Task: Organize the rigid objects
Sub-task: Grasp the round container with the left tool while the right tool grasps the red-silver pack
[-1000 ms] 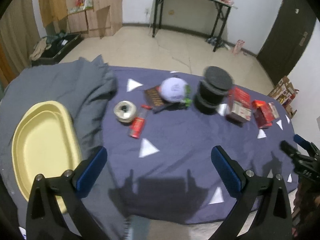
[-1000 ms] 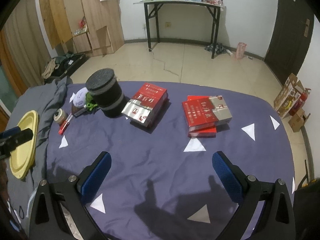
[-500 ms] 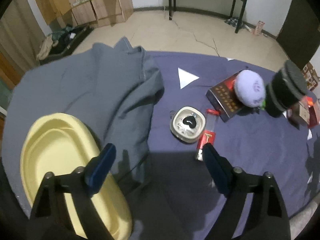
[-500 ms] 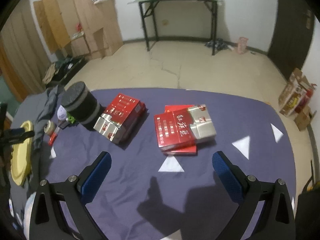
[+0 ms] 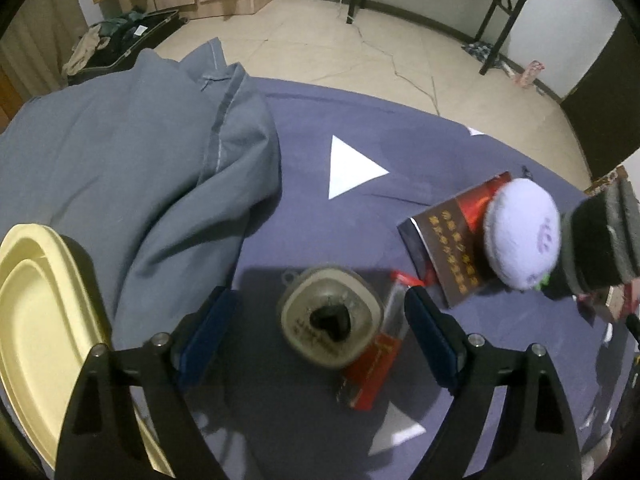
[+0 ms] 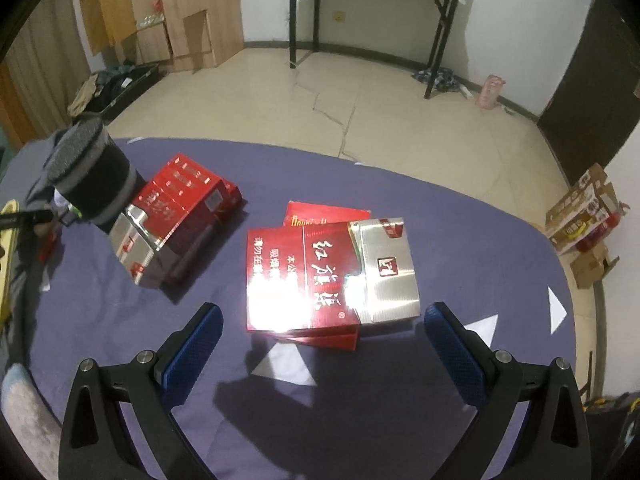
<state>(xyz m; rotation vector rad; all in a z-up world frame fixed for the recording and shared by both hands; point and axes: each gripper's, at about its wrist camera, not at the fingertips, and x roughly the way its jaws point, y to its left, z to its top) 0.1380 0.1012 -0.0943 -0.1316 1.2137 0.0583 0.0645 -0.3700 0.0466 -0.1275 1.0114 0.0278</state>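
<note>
My left gripper (image 5: 320, 332) is open, its blue fingers on either side of a small rounded clear case (image 5: 330, 326) with a dark piece inside. A red lighter-like item (image 5: 376, 356) lies right beside the case. A dark booklet (image 5: 448, 240) and a pale purple plush (image 5: 522, 232) lie to the right, next to a black cylinder (image 5: 600, 240). My right gripper (image 6: 322, 344) is open just above a red and silver carton (image 6: 332, 276) stacked on another red pack. A second red carton (image 6: 176, 220) lies left, by the black cylinder (image 6: 92, 168).
A yellow oval tray (image 5: 36, 328) sits at the left edge. A grey cloth (image 5: 132, 160) is bunched between the tray and the objects. All rest on a purple sheet (image 5: 360, 128) with white triangles. Cardboard boxes (image 6: 584, 216) stand on the floor at right.
My left gripper has moved left and down over the clear case. My right gripper has moved closer to the red and silver carton. Both stay open.
</note>
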